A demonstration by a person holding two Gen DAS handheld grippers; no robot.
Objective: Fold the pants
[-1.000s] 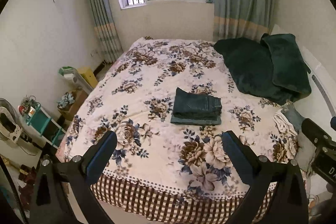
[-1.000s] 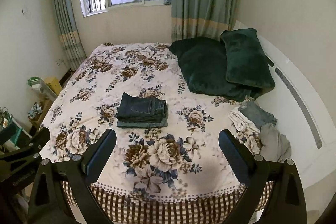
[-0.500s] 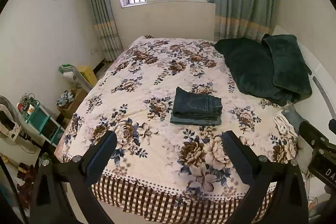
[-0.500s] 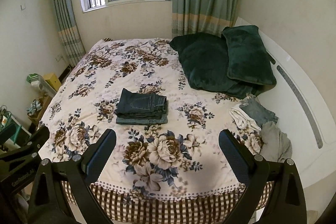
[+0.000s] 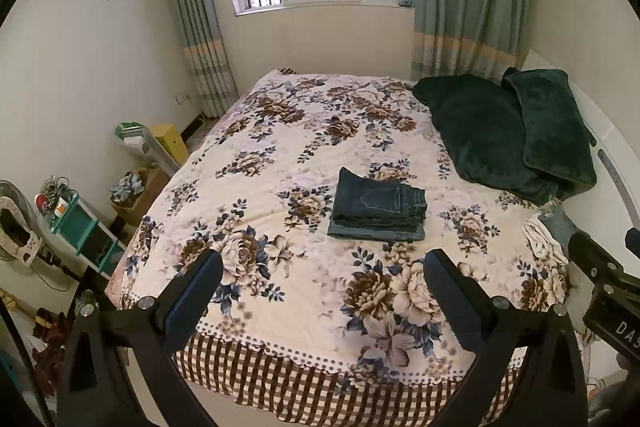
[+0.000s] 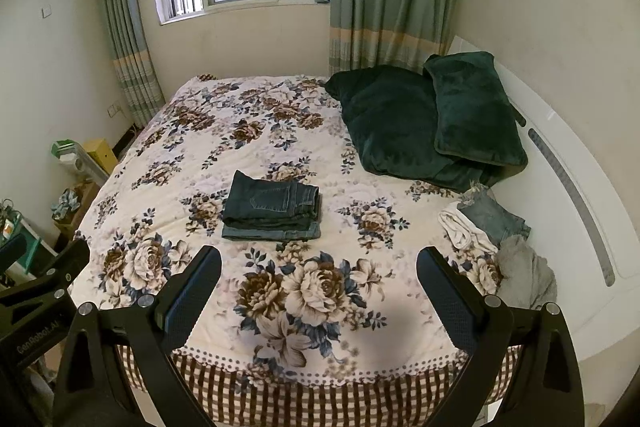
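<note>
Dark blue jeans (image 5: 378,207) lie folded in a neat stack in the middle of the floral bedspread (image 5: 280,163); they also show in the right wrist view (image 6: 273,207). My left gripper (image 5: 322,285) is open and empty, held back over the foot of the bed, well short of the jeans. My right gripper (image 6: 319,281) is open and empty too, at the same distance. Each gripper's body shows at the edge of the other's view.
Dark green pillows (image 6: 424,123) lie at the right by the white headboard (image 6: 568,179). A small pile of other clothes (image 6: 492,227) sits at the bed's right edge. Shelves and clutter (image 5: 76,223) stand on the floor to the left.
Both grippers have drawn back and tilted up a little from the bed, so the folded jeans look slightly farther away. The jeans have not moved.
</note>
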